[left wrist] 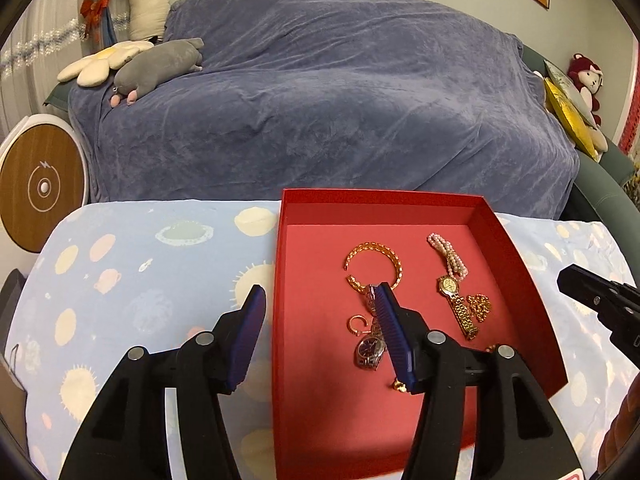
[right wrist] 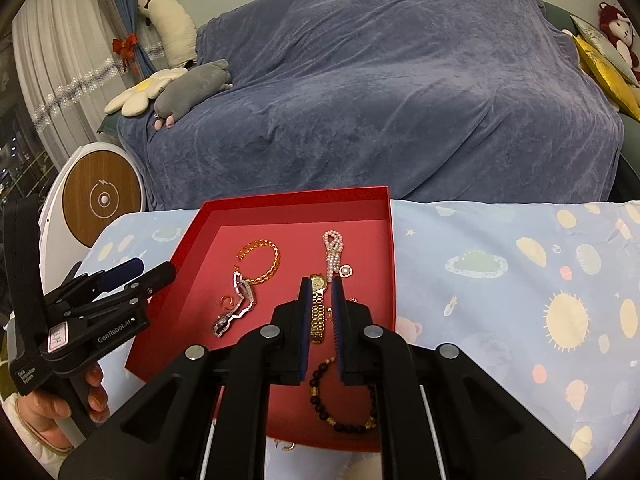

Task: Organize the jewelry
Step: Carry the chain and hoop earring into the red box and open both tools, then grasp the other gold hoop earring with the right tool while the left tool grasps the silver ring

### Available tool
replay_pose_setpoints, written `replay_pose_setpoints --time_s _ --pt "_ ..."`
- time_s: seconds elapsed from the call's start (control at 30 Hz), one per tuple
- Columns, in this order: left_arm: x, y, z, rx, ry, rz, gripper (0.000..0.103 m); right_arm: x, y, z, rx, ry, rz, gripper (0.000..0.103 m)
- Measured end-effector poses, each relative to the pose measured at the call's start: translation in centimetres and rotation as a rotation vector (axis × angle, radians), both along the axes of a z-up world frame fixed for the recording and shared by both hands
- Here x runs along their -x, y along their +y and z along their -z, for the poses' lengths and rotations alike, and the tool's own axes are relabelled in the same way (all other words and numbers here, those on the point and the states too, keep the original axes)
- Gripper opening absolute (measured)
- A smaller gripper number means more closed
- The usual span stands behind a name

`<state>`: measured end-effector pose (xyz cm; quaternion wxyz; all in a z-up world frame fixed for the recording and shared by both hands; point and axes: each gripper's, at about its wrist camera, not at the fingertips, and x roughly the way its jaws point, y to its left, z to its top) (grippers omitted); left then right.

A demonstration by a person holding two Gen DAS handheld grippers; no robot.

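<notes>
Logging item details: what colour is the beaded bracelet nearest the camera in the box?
Dark, near-black beads with a few gold ones; the beaded bracelet shows best in the right wrist view.

Both wrist cams face sofa (left wrist: 332,92), close over shared red box (left wrist: 516,240).

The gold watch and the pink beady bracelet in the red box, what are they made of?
The gold watch looks like shiny gold-coloured metal: its band is stiff little links that glint. Real gold or plating, I cannot tell. The pink beaded bracelet looks like small pearly beads, glossy and round; real pearl or plastic is unclear. The red box looks like matte cardboard.
</notes>
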<state>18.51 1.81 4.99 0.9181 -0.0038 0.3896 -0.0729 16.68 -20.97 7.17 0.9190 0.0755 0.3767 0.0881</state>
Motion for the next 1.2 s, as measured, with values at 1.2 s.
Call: replay_pose_setpoints --time_s 1.2 --pt "10.9 2.6 4.9 0.024 0.132 -0.009 0.056 6.2 5.4 9.4 0.096 0.191 -0.037 0.028"
